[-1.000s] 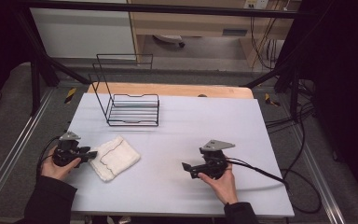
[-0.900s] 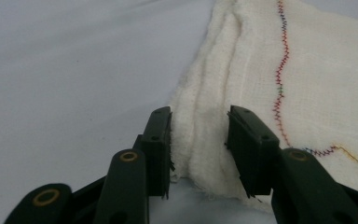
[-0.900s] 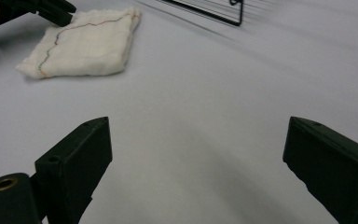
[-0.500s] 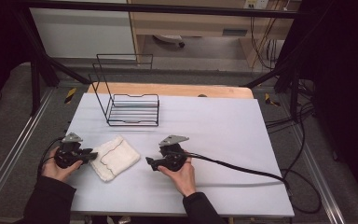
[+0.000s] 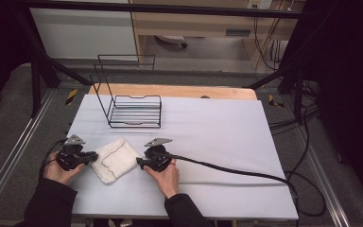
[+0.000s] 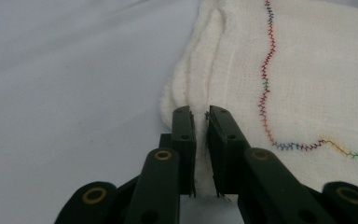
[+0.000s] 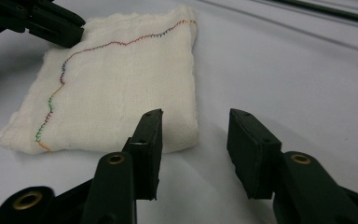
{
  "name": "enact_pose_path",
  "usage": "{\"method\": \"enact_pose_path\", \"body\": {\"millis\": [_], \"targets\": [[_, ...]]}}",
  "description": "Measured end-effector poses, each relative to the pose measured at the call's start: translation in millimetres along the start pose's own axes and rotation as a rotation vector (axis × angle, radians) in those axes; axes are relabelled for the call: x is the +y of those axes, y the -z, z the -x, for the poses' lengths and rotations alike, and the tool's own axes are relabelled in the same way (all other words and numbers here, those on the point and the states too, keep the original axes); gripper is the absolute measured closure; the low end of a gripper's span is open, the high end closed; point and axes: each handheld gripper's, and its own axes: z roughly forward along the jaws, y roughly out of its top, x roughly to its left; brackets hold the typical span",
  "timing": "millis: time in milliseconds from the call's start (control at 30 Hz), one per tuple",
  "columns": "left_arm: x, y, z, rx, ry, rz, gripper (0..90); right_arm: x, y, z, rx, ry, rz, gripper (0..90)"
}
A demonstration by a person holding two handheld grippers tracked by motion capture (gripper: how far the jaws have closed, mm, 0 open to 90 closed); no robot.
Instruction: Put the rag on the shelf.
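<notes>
At the near edge of the white table (image 5: pixel 227 142), two dark-sleeved forearms, each hand carrying a black gripper. Left gripper (image 5: pixel 93 156) pinching the left edge of a folded cream cloth (image 5: pixel 116 160), jaws just drawn nearly together, with a thin fold of fabric caught between the pads as shown in the left gripper view (image 6: pixel 200 122). Right gripper (image 5: pixel 139 164) brought up to the cloth's opposite corner (image 7: pixel 186 135), jaws just narrowing but with a clear gap between them, one pad over the corner and the other over bare table, nothing gripped. Cloth lying flat between the two hands, a wavy line of multicoloured stitching (image 7: pixel 56 88) across its top layer. Farther back, an unloaded black wire rack (image 5: pixel 134 111) near the table's far left, a strip of wooden board (image 5: pixel 170 91) behind it. Likely risks: right jaws shutting on air beside the corner, or nipping only the top layer, leaving the fold to sag open when lifted; an uneven pull dragging the thin edge out of the left pinch.
</notes>
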Motion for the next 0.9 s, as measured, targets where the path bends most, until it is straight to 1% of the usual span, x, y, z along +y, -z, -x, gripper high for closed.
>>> {"method": "enact_pose_path", "body": {"millis": [33,67,100,133,167,200,267,367,400,433,500,533,567,600,733,767,800,833,900], "targets": [[-0.1,0.1,0.2,0.0,0.003,0.001,81.6,-0.2,-1.3,-0.1,0.008,-0.009,-0.004,62.8],[-0.3,0.4,0.1,0.0,0.009,0.002,81.6,-0.2,-1.3,-0.1,0.008,-0.009,-0.004,62.8],[-0.4,0.7,-0.3,-0.002,0.016,0.003,82.2,-0.3,-3.3,-0.1,0.023,-0.025,-0.011,68.9],[-0.5,1.2,-0.8,-0.007,0.027,0.004,82.5,-0.3,-4.7,0.3,0.033,-0.033,-0.011,72.8],[-0.8,1.7,-1.6,-0.013,0.04,0.004,82.5,-0.3,-4.7,0.3,0.033,-0.033,-0.011,72.8],[-1.3,2.4,-2.4,-0.018,0.049,0.004,82.9,0.4,-5.8,0.9,0.049,-0.043,-0.015,79.9],[-2.6,3.9,-3.0,-0.026,0.062,0.004,83.1,2.1,-5.6,1.9,0.054,-0.044,-0.02,84.0],[-4.8,7.8,0.3,-0.038,0.079,-0.006,83.4,4.8,-4.9,3.5,0.048,-0.044,-0.024,85.2],[-5.8,9.2,2.6,-0.04,0.083,-0.01,83.6,8.5,-4.5,6.4,0.039,-0.042,-0.016,85.5],[-6.6,10.9,4.9,-0.041,0.082,-0.014,83.6,8.5,-4.5,6.4,0.039,-0.042,-0.016,85.5],[-8.6,14.5,10.7,-0.044,0.086,-0.015,83.7,15.8,-4.2,11.0,0.033,-0.037,-0.006,85.6],[-10.0,16.3,14.0,-0.044,0.089,-0.012,83.6,18.3,-4.7,12.2,0.026,-0.028,-0.002,85.6],[-11.6,18.2,16.9,-0.046,0.089,-0.011,83.6,18.3,-4.7,12.2,0.026,-0.028,-0.002,85.6],[-13.5,19.7,20.1,-0.045,0.092,-0.006,83.6,22.7,-6.8,13.5,0.02,-0.007,0.003,85.5],[-20.4,23.9,29.1,-0.035,0.102,-0.004,83.6,27.6,-13.2,15.1,0.011,0.036,0.016,85.5],[-21.7,24.9,30.9,-0.033,0.103,-0.003,83.6,27.6,-13.2,15.1,0.011,0.036,0.016,85.5],[-23.0,26.0,32.8,-0.035,0.108,0.001,83.6,28.6,-17.6,16.1,0.007,0.06,0.02,85.4],[-24.4,26.7,34.4,-0.031,0.105,0.005,83.5,28.9,-19.7,16.4,0.004,0.071,0.018,85.5],[-26.6,27.9,36.8,-0.028,0.101,0.008,83.2,28.5,-24.4,17.5,0.004,0.08,0.025,85.3]]}}
